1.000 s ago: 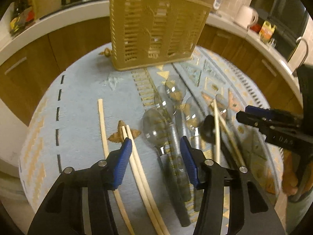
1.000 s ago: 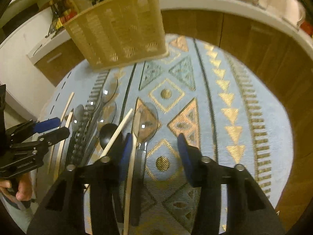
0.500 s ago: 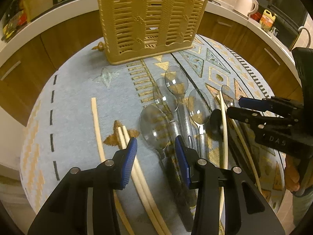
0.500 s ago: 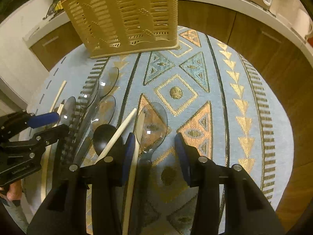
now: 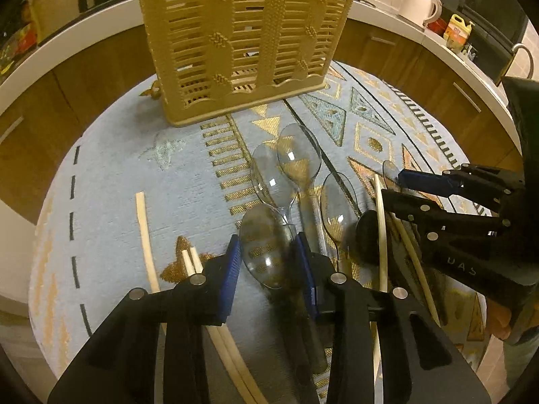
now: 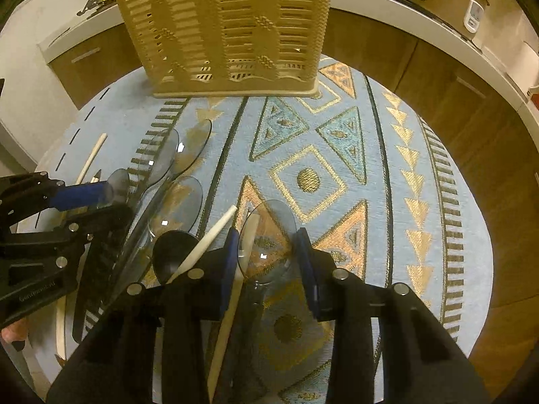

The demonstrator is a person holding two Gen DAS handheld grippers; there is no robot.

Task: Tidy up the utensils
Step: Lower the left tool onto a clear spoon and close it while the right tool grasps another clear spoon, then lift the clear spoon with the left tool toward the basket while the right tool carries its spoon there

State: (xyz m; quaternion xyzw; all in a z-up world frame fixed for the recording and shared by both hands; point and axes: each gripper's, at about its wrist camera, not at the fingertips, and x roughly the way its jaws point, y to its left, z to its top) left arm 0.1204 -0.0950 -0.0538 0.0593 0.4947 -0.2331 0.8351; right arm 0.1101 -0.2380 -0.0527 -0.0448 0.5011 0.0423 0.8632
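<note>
Each gripper straddles 1 clear spoon's bowl: left gripper (image 5: 269,256) around the left-hand spoon (image 5: 266,249), right gripper (image 6: 269,252) around the right-hand spoon (image 6: 267,235). Jaws closing, not yet pinching; handles run back beneath them.

Spoons (image 5: 298,165) & chopsticks (image 5: 146,235) side by side on tablecloth (image 6: 387,175), basket (image 5: 242,40) behind, upright.

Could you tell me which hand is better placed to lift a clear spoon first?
Probably the left: its tongs straddle one clear spoon alone, jaws just closing. The right tongs also enclose a chopstick beside their spoon.
</note>
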